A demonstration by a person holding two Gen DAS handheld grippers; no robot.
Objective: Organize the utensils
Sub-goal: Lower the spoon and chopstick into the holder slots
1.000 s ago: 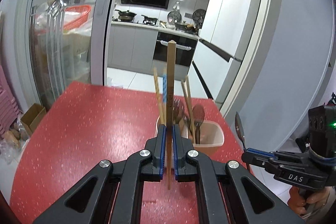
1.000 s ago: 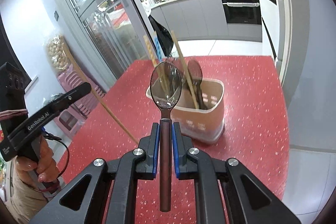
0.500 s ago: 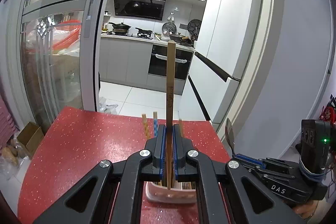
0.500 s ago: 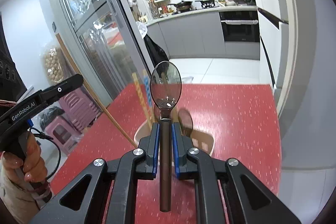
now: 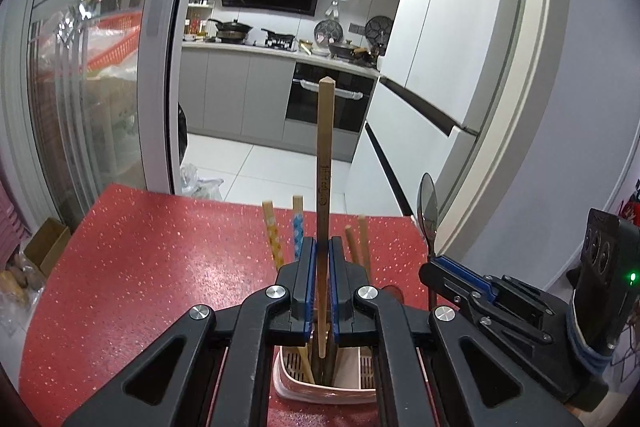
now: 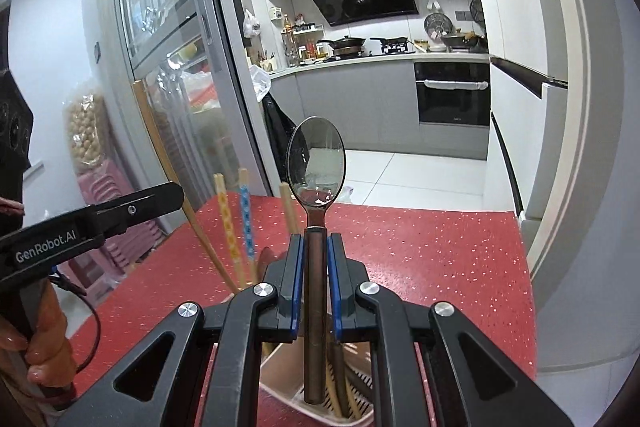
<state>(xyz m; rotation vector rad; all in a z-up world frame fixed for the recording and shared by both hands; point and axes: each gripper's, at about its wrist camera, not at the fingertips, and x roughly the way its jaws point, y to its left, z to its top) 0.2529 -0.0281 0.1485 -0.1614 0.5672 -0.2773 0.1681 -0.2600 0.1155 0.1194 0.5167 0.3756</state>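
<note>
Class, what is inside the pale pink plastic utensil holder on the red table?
Pale pink plastic utensil holder: several chopsticks stand inside, two patterned. Both grippers cover the rest.

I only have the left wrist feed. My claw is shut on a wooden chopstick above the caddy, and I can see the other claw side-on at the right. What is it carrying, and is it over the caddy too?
Observer: The right claw is shut on a metal spoon, bowl end up, handle hanging below the pads.
Operator: Where is the handle's end?
Observer: In the right wrist view it lies over the caddy's open top, beside utensils already standing inside.
Operator: Is my chopstick seen from there?
Observer: Yes, slanting down from your left claw toward the caddy, next to two patterned chopsticks.
</note>
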